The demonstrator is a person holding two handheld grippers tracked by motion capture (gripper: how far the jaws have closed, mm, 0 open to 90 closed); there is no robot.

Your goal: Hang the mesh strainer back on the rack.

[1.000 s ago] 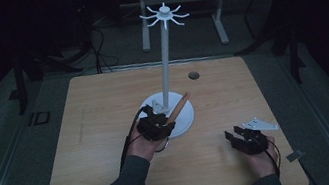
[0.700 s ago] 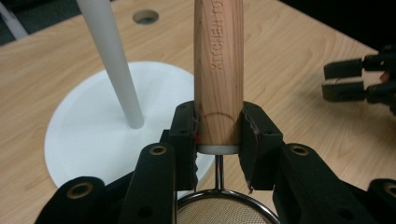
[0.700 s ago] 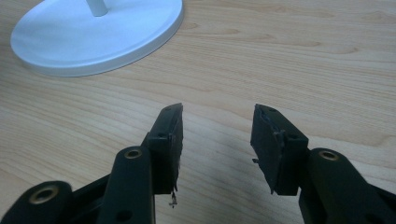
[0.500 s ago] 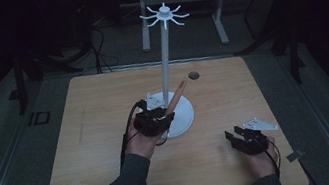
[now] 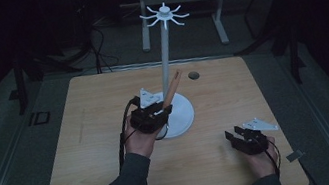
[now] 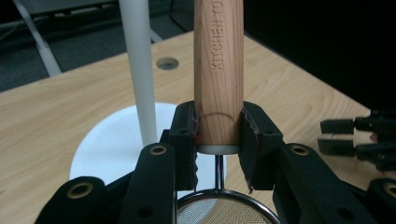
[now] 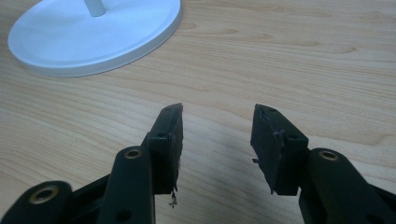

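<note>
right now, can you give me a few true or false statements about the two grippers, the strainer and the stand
1. The left gripper is shut on the strainer's wooden handle. True.
2. The right gripper holds the stand's pole. False: its jaws are open and empty above the table.
3. The handle points up, with the mesh bowl nearer the camera. True.
4. The white stand lies tipped on its side. False: it stands upright on its round base.

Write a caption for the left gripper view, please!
Left gripper clamps a strainer's wooden handle beside the white pole.
</note>
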